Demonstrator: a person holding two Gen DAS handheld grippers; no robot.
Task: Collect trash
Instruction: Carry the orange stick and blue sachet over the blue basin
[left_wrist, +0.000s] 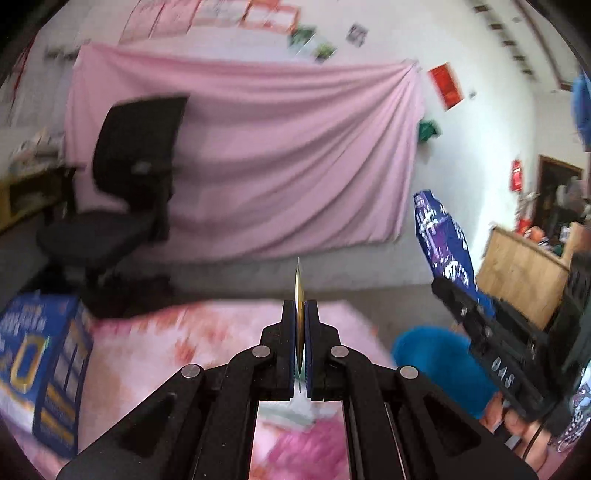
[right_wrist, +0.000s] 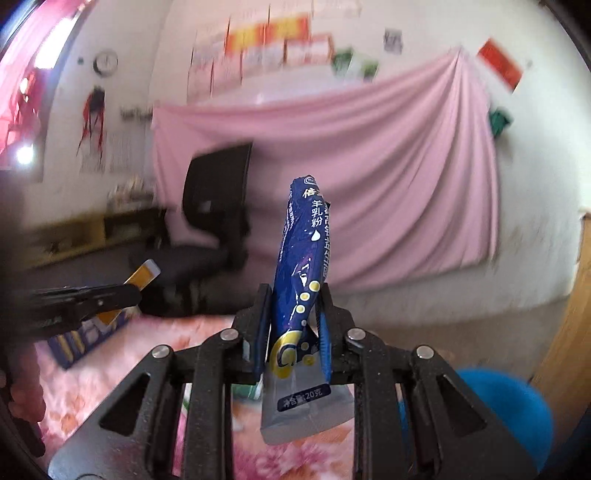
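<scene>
blue sachet (right_wrist: 301, 273) | clamped upright by right hand-held gripper (right_wrist: 293, 325) | left hand-held gripper (left_wrist: 300, 332) pinches flat wrapper (left_wrist: 299, 288) (edge-on)

The supporting surface is a pink floral-patterned cloth (left_wrist: 155, 347), blurred in both views. A blue printed box (left_wrist: 40, 365) stands on it at the left edge. A blue round object (left_wrist: 443, 365) sits near its right edge; contact cannot be determined.
</scene>
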